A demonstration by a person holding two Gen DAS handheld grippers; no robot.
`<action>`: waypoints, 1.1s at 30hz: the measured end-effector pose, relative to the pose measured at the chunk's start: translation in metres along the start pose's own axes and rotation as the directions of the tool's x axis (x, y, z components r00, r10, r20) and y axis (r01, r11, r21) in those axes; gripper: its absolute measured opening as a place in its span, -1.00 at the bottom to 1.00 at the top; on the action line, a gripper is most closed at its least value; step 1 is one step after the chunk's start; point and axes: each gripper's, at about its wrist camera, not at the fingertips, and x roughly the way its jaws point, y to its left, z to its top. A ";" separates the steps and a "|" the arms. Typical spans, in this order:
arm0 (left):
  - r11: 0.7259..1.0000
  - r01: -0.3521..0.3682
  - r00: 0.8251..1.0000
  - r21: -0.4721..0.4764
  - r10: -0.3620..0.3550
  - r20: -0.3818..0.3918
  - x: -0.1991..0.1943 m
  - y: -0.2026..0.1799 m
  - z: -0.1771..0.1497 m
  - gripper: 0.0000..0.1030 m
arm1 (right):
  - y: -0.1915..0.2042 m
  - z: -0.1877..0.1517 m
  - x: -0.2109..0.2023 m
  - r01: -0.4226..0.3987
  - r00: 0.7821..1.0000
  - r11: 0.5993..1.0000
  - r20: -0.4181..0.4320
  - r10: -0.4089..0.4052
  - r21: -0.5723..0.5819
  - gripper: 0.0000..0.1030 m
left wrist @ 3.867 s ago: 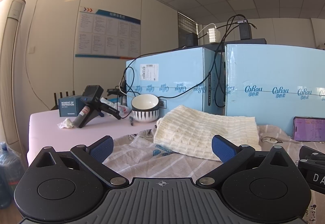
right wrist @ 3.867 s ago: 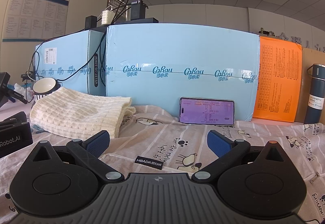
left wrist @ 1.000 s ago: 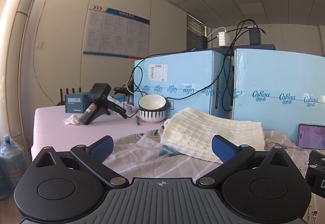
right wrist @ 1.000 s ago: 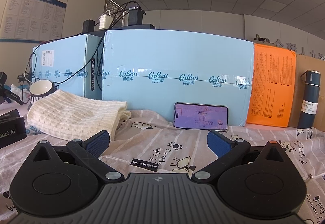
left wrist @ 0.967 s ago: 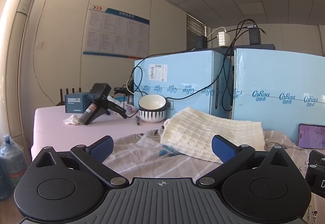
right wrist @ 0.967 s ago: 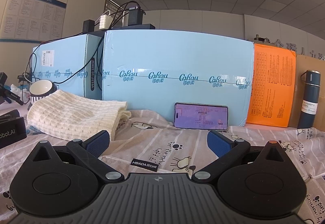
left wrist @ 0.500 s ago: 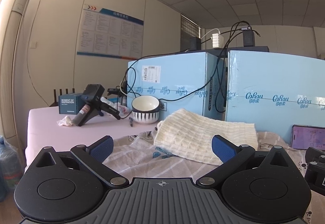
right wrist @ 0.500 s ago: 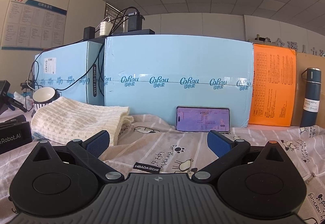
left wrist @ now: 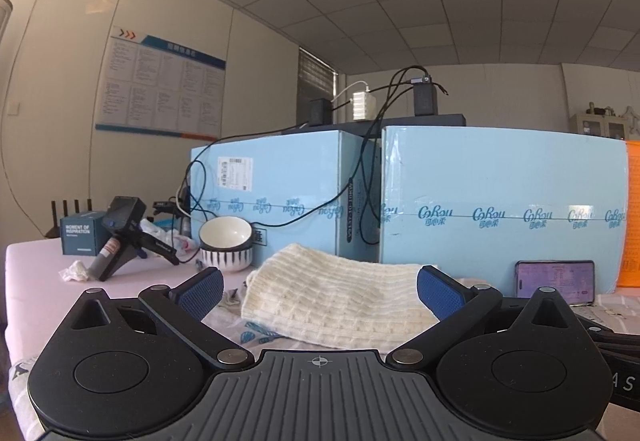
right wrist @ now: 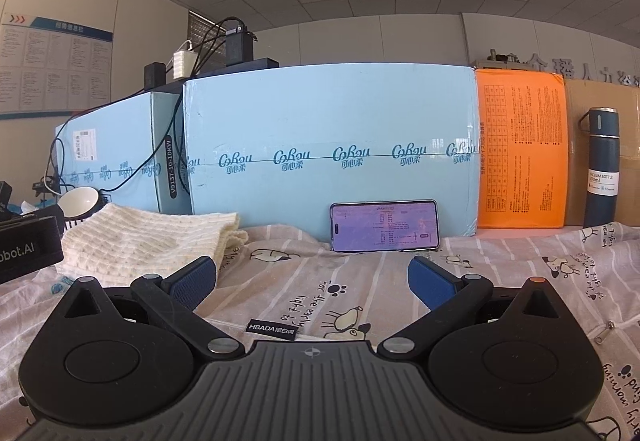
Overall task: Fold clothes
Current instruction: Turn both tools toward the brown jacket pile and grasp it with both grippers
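A folded cream knitted garment (left wrist: 332, 301) lies on the patterned bedsheet (right wrist: 360, 281), in front of the light blue boxes. It also shows in the right wrist view (right wrist: 148, 241) at the left. My left gripper (left wrist: 318, 291) is open and empty, low over the sheet, with the garment just beyond its fingers. My right gripper (right wrist: 312, 283) is open and empty, to the right of the garment, over bare sheet. The left gripper's body (right wrist: 24, 249) shows at the left edge of the right wrist view.
Two light blue boxes (right wrist: 332, 145) with cables on top stand behind the garment. A phone (right wrist: 384, 227) leans on them. An orange box (right wrist: 520, 153) and a dark vacuum bottle (right wrist: 602, 165) stand at the right. A bowl (left wrist: 226, 243), a black handheld device (left wrist: 120, 233) and a small box (left wrist: 82, 235) stand at the left.
Both grippers have shifted slightly; the garment and boxes now sit a little lower and nearer in the left wrist view. Both stay open and empty.
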 end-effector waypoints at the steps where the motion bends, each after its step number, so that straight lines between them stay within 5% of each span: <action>1: 0.999 0.030 1.000 -0.014 -0.030 -0.008 0.001 0.001 0.001 1.00 | -0.002 0.000 0.000 0.007 1.000 1.000 -0.002 -0.007 0.000 1.00; 5: 0.988 0.146 0.988 -0.059 -0.148 -0.043 0.006 -0.002 0.004 1.00 | -0.012 0.000 -0.004 0.027 1.000 0.999 -0.011 -0.027 0.018 1.00; 9: 0.958 0.276 0.958 -0.078 -0.280 -0.057 0.010 -0.013 0.003 1.00 | -0.027 0.002 -0.012 0.051 0.998 0.998 -0.025 -0.050 0.039 1.00; 14: 0.889 0.448 0.889 -0.093 -0.454 -0.061 0.008 -0.046 0.006 1.00 | -0.059 0.011 -0.038 0.075 0.997 0.994 0.008 -0.076 0.084 1.00; 19: 0.786 0.604 0.788 -0.133 -0.614 -0.054 0.017 -0.084 0.021 1.00 | -0.109 0.019 -0.065 0.170 0.983 0.977 0.045 -0.177 0.126 1.00; 22: 0.703 0.688 0.706 -0.179 -0.706 -0.060 0.024 -0.115 0.028 1.00 | -0.147 0.023 -0.080 0.267 0.958 0.954 0.067 -0.277 0.138 1.00; 24: 0.628 0.748 0.630 -0.215 -0.773 -0.070 0.030 -0.137 0.029 1.00 | -0.173 0.026 -0.089 0.331 0.936 0.933 0.079 -0.344 0.144 1.00; 25: 0.592 0.773 0.592 -0.229 -0.802 -0.075 0.032 -0.149 0.030 1.00 | -0.184 0.028 -0.093 0.370 0.921 0.920 0.082 -0.382 0.131 1.00; 28: 0.523 0.818 0.513 -0.240 -0.852 -0.106 0.035 -0.188 0.028 0.99 | -0.220 0.032 -0.103 0.489 0.865 0.870 0.092 -0.493 0.067 1.00; 31: 0.434 0.854 0.405 -0.287 -0.901 -0.156 0.041 -0.230 0.021 0.99 | -0.254 0.035 -0.110 0.588 0.806 0.809 0.078 -0.586 -0.004 1.00; 33: 0.365 0.863 0.314 -0.349 -0.929 -0.195 0.047 -0.261 0.014 0.99 | -0.276 0.035 -0.111 0.641 0.768 0.766 0.057 -0.638 -0.057 1.00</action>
